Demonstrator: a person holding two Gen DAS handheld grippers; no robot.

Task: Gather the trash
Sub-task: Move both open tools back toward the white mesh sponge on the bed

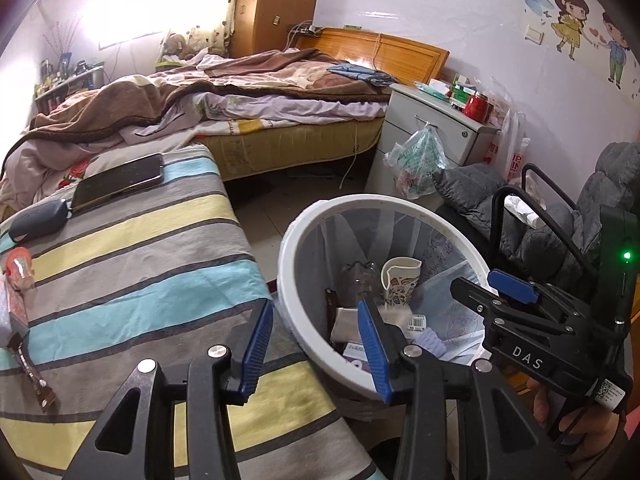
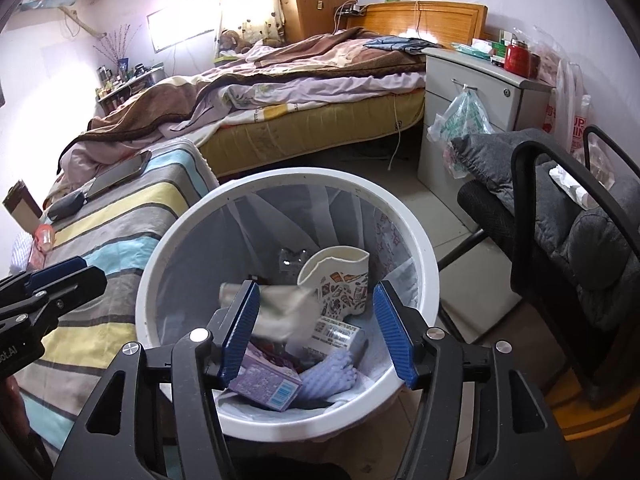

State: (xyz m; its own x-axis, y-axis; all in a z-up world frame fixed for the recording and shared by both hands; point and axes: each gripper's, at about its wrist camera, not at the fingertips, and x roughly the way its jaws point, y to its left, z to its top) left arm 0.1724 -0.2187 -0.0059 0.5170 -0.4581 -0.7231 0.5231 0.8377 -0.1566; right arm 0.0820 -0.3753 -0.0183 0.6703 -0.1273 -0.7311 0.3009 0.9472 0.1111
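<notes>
A white trash bin (image 2: 424, 256) with a clear liner stands on the floor beside a striped table; it also shows in the left wrist view (image 1: 288, 280). Inside lie a crumpled paper cup (image 2: 340, 280), a clear plastic bottle (image 2: 292, 260), a purple box (image 2: 268, 384) and a blurred pale piece (image 2: 284, 312) in mid-air. My right gripper (image 2: 316, 334) is open and empty over the bin. My left gripper (image 1: 316, 346) is open and empty at the bin's near-left rim. On the striped cloth (image 1: 132, 264) lie a red-orange wrapper (image 1: 18, 268) and a brown wrapper (image 1: 34, 376).
A phone (image 1: 120, 178) and a dark case (image 1: 38, 220) lie on the table's far end. A bed (image 1: 224, 108) stands behind, a grey drawer unit (image 1: 436, 128) with a hanging plastic bag (image 1: 420, 160) to its right. A black chair (image 2: 560, 232) with grey cushions stands right of the bin.
</notes>
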